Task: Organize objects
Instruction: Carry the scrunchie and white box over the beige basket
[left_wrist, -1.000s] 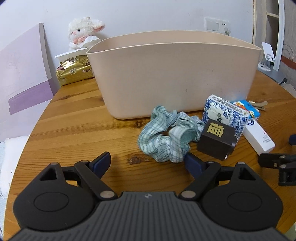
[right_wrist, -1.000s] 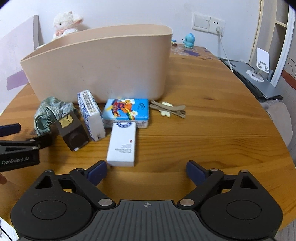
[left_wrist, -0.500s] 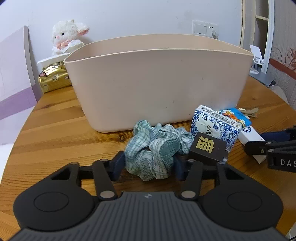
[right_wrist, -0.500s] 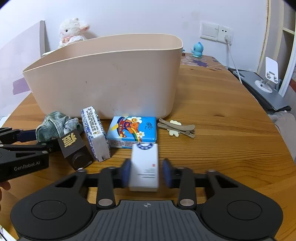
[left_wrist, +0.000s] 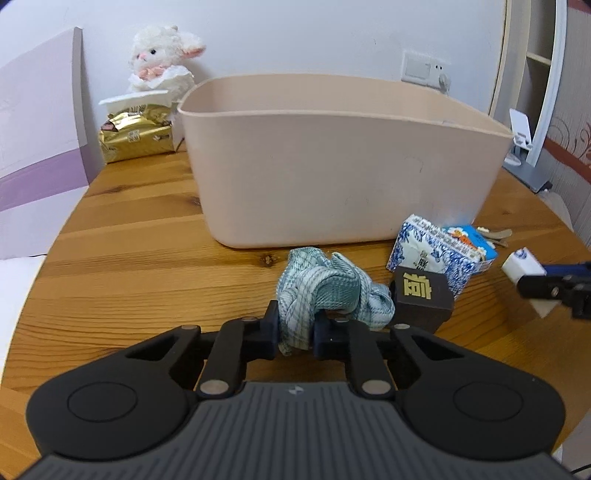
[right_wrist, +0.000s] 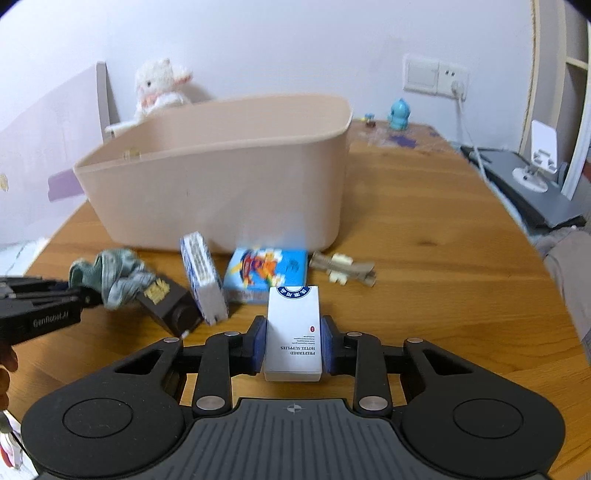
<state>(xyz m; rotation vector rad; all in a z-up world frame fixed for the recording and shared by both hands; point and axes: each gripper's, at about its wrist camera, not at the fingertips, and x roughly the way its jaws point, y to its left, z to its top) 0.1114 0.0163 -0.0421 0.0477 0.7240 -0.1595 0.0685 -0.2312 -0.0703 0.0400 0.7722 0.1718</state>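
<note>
My left gripper (left_wrist: 294, 332) is shut on a green checked scrunchie (left_wrist: 325, 291), lifted a little off the wooden table (left_wrist: 129, 266). My right gripper (right_wrist: 293, 341) is shut on a white box (right_wrist: 293, 325) and holds it above the table; it also shows in the left wrist view (left_wrist: 524, 264). A beige tub (left_wrist: 343, 162) stands behind, also in the right wrist view (right_wrist: 229, 173). On the table in front of it are a dark brown box (left_wrist: 423, 299), a blue-and-white patterned box (left_wrist: 428, 251), a blue cartoon box (right_wrist: 267, 269) and a beige hair clip (right_wrist: 343, 267).
A plush lamb (left_wrist: 159, 59) and a gold packet (left_wrist: 136, 136) sit at the back left. A blue figurine (right_wrist: 399, 114) stands by the wall socket. A grey device with a white phone stand (right_wrist: 535, 170) is at the right edge.
My left gripper closed on the scrunchie and raised it. My right gripper closed on the white box and lifted it off the table.
</note>
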